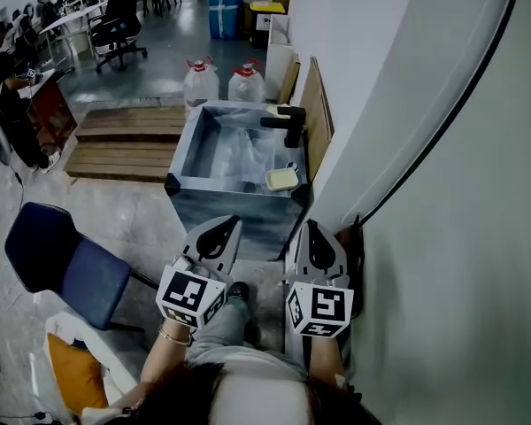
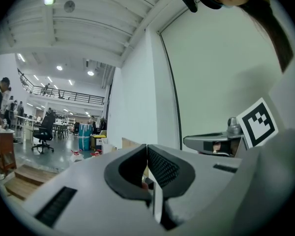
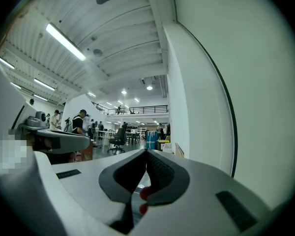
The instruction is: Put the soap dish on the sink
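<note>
Smooth pale plastic soap dish [image 1: 282, 179], dull grey metal-look sink [image 1: 182, 153], matt black tap [image 1: 288, 124], bare wooden steps [image 1: 128, 135], glossy floor [image 1: 133, 215], blue cloth chair [image 1: 71, 264].

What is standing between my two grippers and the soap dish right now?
Nothing visible. The soap dish sits at the sink's near right corner. Only open floor lies between it and the left gripper and right gripper, both shut and empty.
</note>
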A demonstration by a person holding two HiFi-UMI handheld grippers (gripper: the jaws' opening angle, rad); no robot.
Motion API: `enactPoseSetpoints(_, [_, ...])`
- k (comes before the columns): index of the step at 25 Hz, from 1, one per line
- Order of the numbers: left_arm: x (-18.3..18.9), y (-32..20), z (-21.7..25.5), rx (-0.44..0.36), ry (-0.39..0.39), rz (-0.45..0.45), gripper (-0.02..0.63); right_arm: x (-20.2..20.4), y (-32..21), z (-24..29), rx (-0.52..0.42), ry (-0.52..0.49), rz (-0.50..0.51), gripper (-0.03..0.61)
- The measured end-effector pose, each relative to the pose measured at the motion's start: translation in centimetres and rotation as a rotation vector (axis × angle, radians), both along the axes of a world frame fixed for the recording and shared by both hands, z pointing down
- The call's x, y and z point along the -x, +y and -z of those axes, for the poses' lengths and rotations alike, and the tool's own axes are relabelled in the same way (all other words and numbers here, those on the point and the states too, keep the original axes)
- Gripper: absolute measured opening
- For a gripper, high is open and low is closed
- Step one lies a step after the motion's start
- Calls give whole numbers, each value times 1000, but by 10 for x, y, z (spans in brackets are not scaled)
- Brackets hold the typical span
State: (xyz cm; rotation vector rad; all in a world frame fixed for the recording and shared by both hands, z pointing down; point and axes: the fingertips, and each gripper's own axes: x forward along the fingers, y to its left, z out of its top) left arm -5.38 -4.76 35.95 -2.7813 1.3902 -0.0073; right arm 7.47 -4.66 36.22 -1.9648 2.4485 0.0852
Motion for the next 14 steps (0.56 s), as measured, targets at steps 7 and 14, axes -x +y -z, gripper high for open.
enactPoseSetpoints(7, [-3,-2,0,-1,1,-8,9,-1,-2,-2,4,3,-3,26])
enactPoseSetpoints(14, [-7,-9,-1,3,1,-13,9,-2,-9,-4,16,14,-3,26])
